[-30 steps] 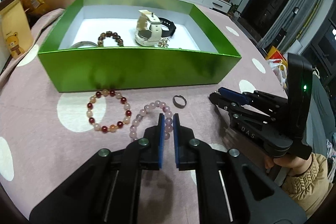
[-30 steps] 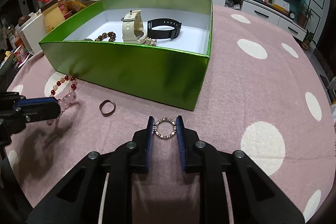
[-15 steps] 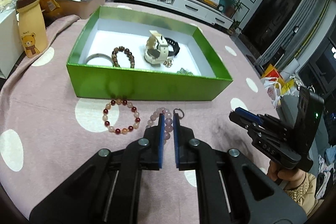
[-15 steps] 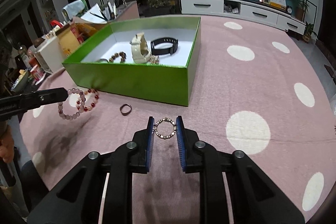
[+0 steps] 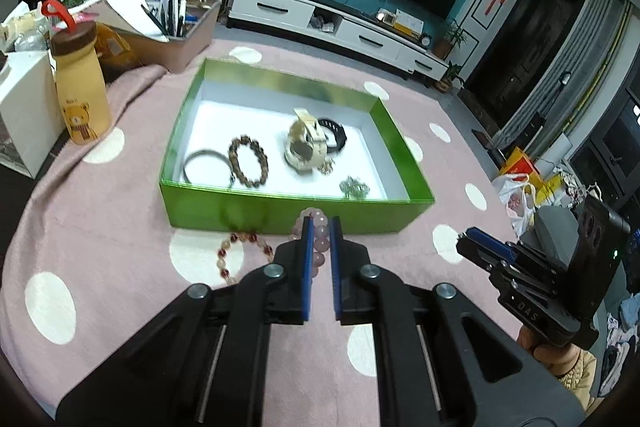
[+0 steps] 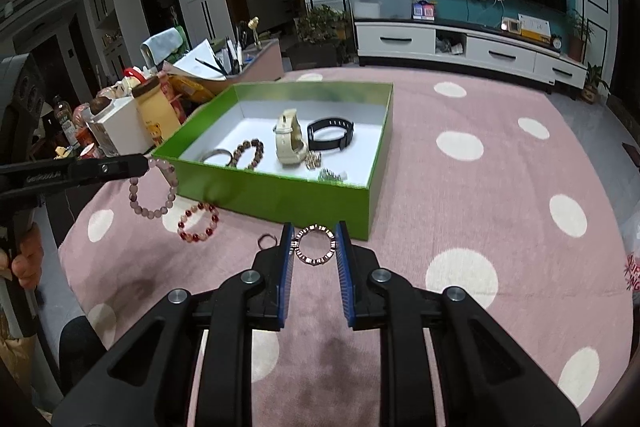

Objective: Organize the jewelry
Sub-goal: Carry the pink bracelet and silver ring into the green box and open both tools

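Above the pink worktop [image 6: 500,187], the pale pink bead bracelet [image 6: 154,189] is now seen lifted clear — a second ago it lay flat beside the red-and-amber bracelet [image 6: 199,223]. It is pinched between the nearly closed fingers of the left gripper [image 5: 319,227] and hangs in the air just short of the green box [image 5: 280,213]. The small studded ring [image 6: 315,244] is held clamped across its width in the right gripper [image 6: 315,243], likewise raised compared with earlier. Both pieces are judged ready for carrying over the box wall — watches and other bracelets are already inside. One thin dark ring [image 6: 267,239] and the red-and-amber bracelet are left on the worktop.
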Available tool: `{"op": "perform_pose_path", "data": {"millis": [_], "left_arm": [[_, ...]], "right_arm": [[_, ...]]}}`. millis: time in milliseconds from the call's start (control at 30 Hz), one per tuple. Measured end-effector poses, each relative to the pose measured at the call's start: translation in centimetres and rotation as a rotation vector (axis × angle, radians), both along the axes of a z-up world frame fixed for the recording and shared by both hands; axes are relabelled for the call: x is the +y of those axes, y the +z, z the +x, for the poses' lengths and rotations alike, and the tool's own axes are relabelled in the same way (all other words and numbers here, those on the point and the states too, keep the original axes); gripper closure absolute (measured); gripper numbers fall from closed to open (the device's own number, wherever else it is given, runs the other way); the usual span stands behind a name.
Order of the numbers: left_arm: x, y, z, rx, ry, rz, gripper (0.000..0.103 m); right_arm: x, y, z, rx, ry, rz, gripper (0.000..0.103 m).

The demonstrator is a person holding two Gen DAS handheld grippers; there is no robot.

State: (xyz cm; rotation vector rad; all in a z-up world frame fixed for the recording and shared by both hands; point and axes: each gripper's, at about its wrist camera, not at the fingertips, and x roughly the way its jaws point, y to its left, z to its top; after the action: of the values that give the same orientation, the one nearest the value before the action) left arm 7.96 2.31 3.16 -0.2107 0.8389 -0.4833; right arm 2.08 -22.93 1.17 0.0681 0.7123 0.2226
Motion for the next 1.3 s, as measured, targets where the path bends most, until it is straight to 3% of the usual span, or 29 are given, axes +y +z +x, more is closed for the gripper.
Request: {"op": "perform_pose_path", "data": {"millis": [300,700,1300], "left_arm": [[0.6,2.2,3.8,-0.041,0.04,0.027,0.096],[0.2,2.1,9.6,-0.025,0.072,0.071,0.096],[-1.0,-1.4,17.4,0.051,0.108,0.162,0.096]], "right_arm": [[0.9,1.3,2.4,-0.032,0.014,-0.016,0.082],[0.9,2.1,6.7,-0.047,0.004,-0.034,0.083],[1.3,-0.1,13.6,0.026,0.002,-0.083,0.083]]}}
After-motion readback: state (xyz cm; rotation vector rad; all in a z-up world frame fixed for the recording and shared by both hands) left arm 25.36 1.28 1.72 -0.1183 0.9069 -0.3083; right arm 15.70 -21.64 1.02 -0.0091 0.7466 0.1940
